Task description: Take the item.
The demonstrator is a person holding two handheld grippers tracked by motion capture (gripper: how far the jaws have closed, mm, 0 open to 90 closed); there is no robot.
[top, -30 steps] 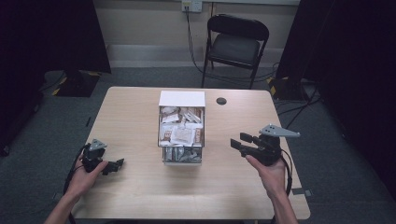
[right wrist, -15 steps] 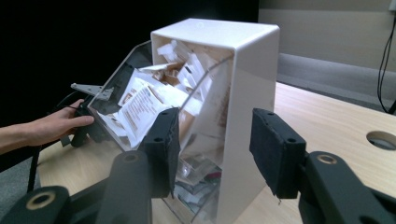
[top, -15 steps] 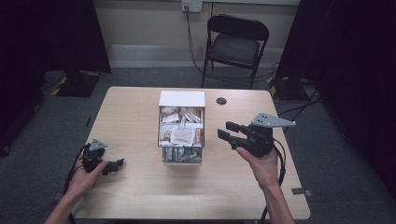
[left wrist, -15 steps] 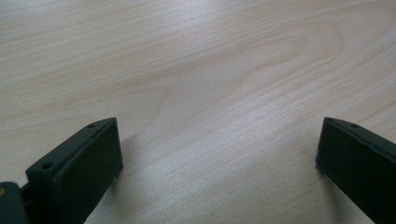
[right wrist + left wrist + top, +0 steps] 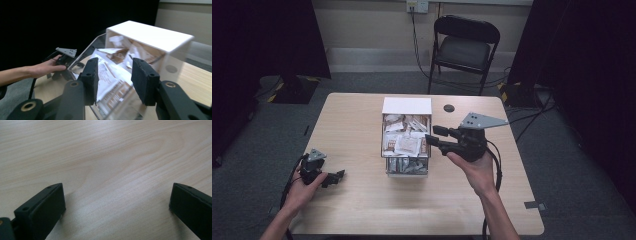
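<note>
A clear box with a white top section stands at the middle of the wooden table. It holds several paper packets. My right gripper hovers at the box's right side, open, with nothing between its jaws. In the right gripper view, the gripper looks over the packets toward the white top. My left gripper rests low near the table's front left, open. In the left gripper view, its jaws are spread wide over bare wood.
A black folding chair stands behind the table. On the table right of the box's white top is a small dark round disc. Cables run across the floor at back right. The other hand's gripper appears beyond the box.
My right gripper has moved left and up, from the table's right side to the box's right edge. The left gripper has stayed where it was.
</note>
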